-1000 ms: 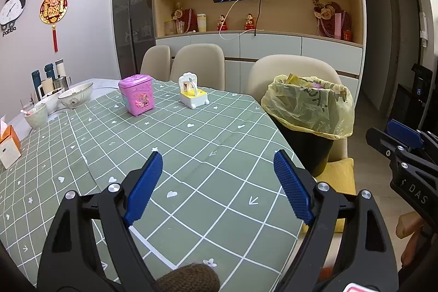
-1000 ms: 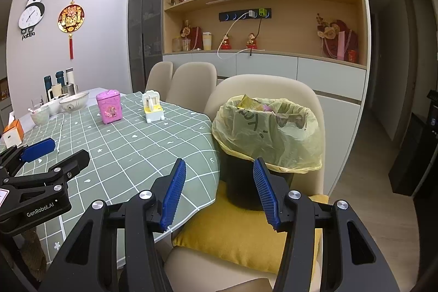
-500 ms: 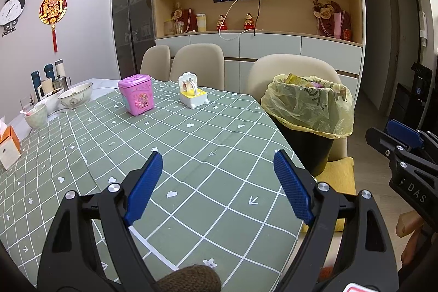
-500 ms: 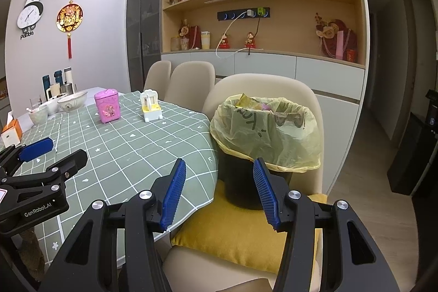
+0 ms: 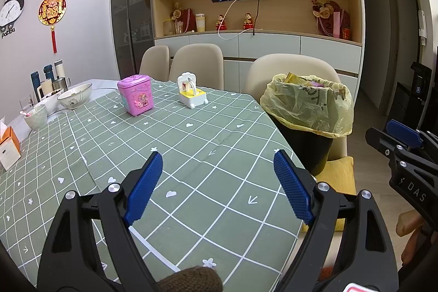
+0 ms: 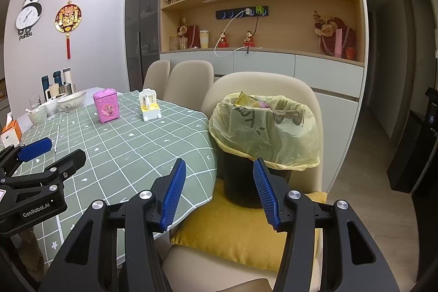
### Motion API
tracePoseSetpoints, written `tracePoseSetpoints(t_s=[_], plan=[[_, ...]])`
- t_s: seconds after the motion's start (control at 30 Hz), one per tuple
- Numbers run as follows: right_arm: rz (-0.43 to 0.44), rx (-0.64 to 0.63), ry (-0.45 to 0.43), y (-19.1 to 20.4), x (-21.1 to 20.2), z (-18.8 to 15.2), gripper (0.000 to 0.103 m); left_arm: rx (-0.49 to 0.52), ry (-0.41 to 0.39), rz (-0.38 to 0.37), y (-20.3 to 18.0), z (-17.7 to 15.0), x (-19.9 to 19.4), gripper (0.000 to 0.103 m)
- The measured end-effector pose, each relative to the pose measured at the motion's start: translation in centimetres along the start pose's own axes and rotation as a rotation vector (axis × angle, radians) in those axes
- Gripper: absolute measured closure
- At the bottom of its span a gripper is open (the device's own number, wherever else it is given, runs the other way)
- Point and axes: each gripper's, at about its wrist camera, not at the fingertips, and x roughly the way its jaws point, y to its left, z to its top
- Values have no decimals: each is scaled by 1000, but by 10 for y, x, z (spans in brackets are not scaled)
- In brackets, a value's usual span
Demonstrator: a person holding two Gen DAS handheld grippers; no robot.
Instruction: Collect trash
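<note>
- The trash bin (image 6: 254, 177), black and lined with a thin yellow bag (image 6: 262, 133), stands on a yellow cushion (image 6: 235, 234) on a beige chair (image 6: 301, 89) at the near right edge of the desk (image 5: 169, 144).
- Wrappers and paper show at the top of the bag; it looks nearly full, yet such contents are probably light.
- The bag film is likely soft, slippery and easy to tear. Its overhanging rim, folded down outside the bin, seems the best place to pinch, gathering several layers rather than one.
- The bin wall is probably stiff and smooth, and too wide for one pair of fingers; it may tip off the soft cushion if pushed.
- The left gripper (image 5: 216, 188) hovers above the green checked cloth, fingers spread wide, with nothing between them.
- The right gripper (image 6: 219, 193) points at the bin from the near side, fingers moderately apart and empty, not touching bag or bin.
- No loose trash is visible on the desk; a pink box (image 5: 136, 95) and a yellow-white toy (image 5: 191, 95) sit far off.
</note>
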Motion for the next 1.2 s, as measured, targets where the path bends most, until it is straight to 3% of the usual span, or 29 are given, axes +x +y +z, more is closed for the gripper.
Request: tracePoseSetpoints(t_s=[0.8,1.0,1.07,1.13,1.2], plan=[[-2,4,9,3,0,-1,54,7,21,-28,5,-1,8,24],[14,1,28,4,7,2,54,-7,74,-54,10,-1,19,24],[60,-27,41,12,16,11,54,-34,108,-32,25,4,26,24],[133,-98,76,34,34,24,54,-82,113,40,56,7,27,24],[258,-165,118,66,53,36,54,-147,114,183,101,8,27,24]])
